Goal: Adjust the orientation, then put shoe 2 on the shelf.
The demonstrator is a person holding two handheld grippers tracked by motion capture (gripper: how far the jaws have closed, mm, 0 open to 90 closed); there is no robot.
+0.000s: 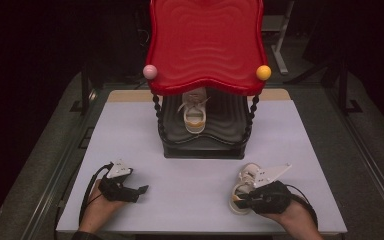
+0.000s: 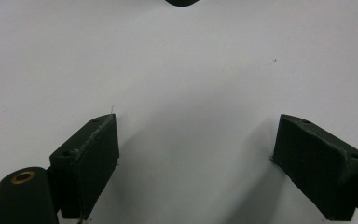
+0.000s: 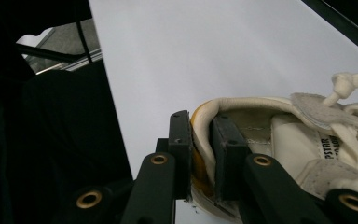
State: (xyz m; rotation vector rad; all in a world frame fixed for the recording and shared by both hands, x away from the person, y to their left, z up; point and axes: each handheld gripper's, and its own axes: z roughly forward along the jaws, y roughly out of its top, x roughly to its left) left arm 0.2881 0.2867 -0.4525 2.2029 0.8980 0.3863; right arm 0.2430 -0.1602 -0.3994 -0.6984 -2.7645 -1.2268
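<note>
We look down on a pale bench (image 1: 130, 140) with dark floor around it. At its far middle stands a two-tier shoe rack (image 1: 204, 145): a glossy red top shelf (image 1: 205, 45) with rippled surface, a pink ball (image 1: 150, 71) at its left front corner and a yellow ball (image 1: 263, 72) at its right front corner, carried on black twisted posts over a black lower shelf (image 1: 230, 125).

On that lower shelf we see one white sneaker (image 1: 195, 114), heel toward us, with a yellow band at the heel and loose laces.

The second white sneaker (image 1: 243, 187) is at the near right of the bench, just in front of the person's right hand. The right gripper (image 3: 201, 158) is clamped on it: in the right gripper view one jaw sits outside the yellow-backed heel, the other inside the collar, the heel wall pinched between. Laces and a tongue label with partly legible lettering show at the right edge of that view.

The left gripper (image 2: 196, 154) is at the near left of the bench, well apart from the shoe. Its jaws stand wide apart over bare bench surface, nothing between them. The left hand (image 1: 100, 207) holds it low, a black cable looping beside the wrist.
</note>
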